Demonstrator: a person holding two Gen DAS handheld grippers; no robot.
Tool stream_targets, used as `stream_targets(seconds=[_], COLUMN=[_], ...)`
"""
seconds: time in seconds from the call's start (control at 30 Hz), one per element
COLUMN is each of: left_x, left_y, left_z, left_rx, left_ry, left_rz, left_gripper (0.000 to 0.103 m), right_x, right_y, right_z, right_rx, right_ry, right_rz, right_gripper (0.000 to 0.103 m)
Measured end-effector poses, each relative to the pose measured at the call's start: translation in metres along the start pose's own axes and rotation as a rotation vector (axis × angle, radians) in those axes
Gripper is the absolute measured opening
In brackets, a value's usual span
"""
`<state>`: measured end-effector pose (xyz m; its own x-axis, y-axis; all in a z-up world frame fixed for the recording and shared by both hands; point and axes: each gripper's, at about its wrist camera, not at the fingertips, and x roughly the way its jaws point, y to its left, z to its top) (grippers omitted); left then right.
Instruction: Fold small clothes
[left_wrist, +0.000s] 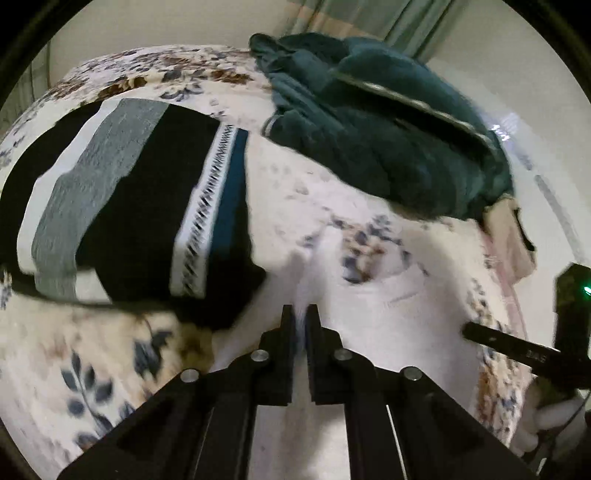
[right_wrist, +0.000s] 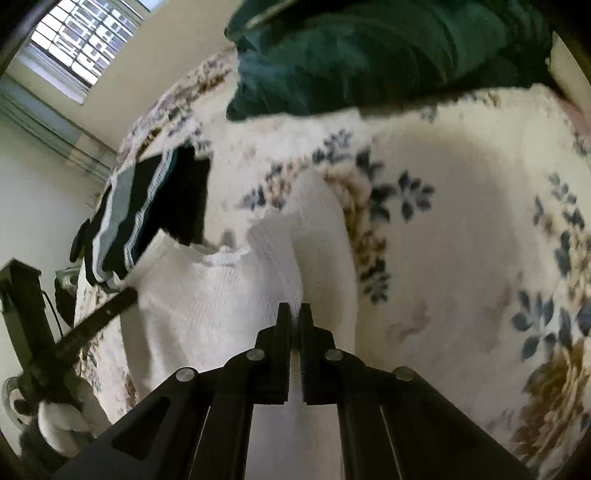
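A white knit garment (left_wrist: 388, 314) (right_wrist: 221, 314) lies on the floral bed cover (left_wrist: 92, 369) (right_wrist: 480, 221). My left gripper (left_wrist: 301, 314) is shut, with a raised ridge of the white cloth pinched at its tips. My right gripper (right_wrist: 294, 310) is shut too, on a fold of the same garment. In the left wrist view one of the right gripper's fingers (left_wrist: 498, 341) reaches in from the right edge, held by a white-gloved hand (left_wrist: 554, 417). In the right wrist view a finger of the left gripper (right_wrist: 99, 314) shows at the left.
A folded stack of black, grey and white striped clothes (left_wrist: 129, 206) (right_wrist: 147, 210) sits on the bed beyond the garment. A bunched dark teal blanket (left_wrist: 388, 129) (right_wrist: 369, 55) lies at the far side. A window (right_wrist: 81, 40) is in the wall behind.
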<state>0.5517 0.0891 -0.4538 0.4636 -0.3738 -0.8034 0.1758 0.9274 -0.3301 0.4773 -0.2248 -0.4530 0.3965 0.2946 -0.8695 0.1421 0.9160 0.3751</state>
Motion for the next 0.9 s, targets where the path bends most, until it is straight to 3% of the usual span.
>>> stream_targets(seconds=[0.07, 0.13, 0.2, 0.27, 0.33, 0.37, 0.4, 0.47, 0.6, 0.67, 0.7, 0.73, 0.8, 0.83, 0.87, 0.9], left_x=[0.023, 0.048, 0.045, 0.023, -0.010, -0.023, -0.037, -0.047, -0.033, -0.012, -0.008, -0.007, -0.029, -0.044, -0.055, -0.066], left_y=[0.016, 0.032, 0.041, 0.043, 0.047, 0.048, 0.049, 0.047, 0.037, 0.028, 0.025, 0.022, 0.020, 0.020, 0.021, 0.025], left_z=[0.009, 0.011, 0.004, -0.006, -0.029, -0.040, -0.058, -0.087, -0.141, -0.158, -0.165, -0.166, -0.159, -0.153, -0.148, -0.141], left_rx=[-0.040, -0.082, -0.130, -0.151, -0.177, -0.184, -0.193, -0.224, -0.237, -0.238, -0.223, -0.213, -0.212, -0.202, -0.192, -0.183], left_ry=[0.036, 0.130, 0.163, 0.144, 0.097, 0.085, 0.073, 0.095, 0.216, 0.236, 0.211, 0.200, 0.113, 0.060, 0.022, -0.013], left_rz=[0.023, 0.002, -0.020, -0.047, -0.068, -0.075, -0.074, -0.082, -0.096, -0.081, -0.063, -0.054, -0.042, -0.037, -0.032, -0.021], left_gripper=[0.004, 0.008, 0.007, 0.016, 0.037, 0.042, 0.049, 0.053, 0.053, 0.045, 0.020, 0.010, 0.007, 0.007, 0.006, 0.005], right_x=[0.006, 0.015, 0.033, 0.045, 0.044, 0.034, 0.028, 0.008, -0.010, -0.010, -0.008, -0.004, 0.006, 0.009, 0.009, 0.007], right_y=[0.000, -0.012, -0.018, -0.023, -0.030, -0.033, -0.035, -0.042, -0.049, -0.052, -0.051, -0.052, -0.050, -0.048, -0.046, -0.043], right_z=[0.012, 0.025, 0.035, 0.042, 0.041, 0.036, 0.031, 0.011, -0.034, -0.060, -0.067, -0.077, -0.095, -0.103, -0.108, -0.112], right_rx=[-0.006, 0.031, 0.043, 0.060, 0.076, 0.080, 0.082, 0.112, 0.158, 0.182, 0.188, 0.197, 0.208, 0.212, 0.211, 0.204], right_ry=[-0.023, -0.026, 0.020, 0.083, 0.141, 0.134, 0.129, 0.126, 0.174, 0.210, 0.226, 0.246, 0.284, 0.297, 0.288, 0.281], right_rz=[-0.045, -0.067, -0.085, -0.067, -0.048, -0.028, -0.011, 0.024, 0.064, 0.077, 0.081, 0.089, 0.108, 0.116, 0.121, 0.111], right_gripper=[0.004, 0.004, 0.004, 0.004, 0.008, 0.015, 0.030, 0.044, 0.044, 0.044, 0.044, 0.044, 0.044, 0.041, 0.013, 0.009])
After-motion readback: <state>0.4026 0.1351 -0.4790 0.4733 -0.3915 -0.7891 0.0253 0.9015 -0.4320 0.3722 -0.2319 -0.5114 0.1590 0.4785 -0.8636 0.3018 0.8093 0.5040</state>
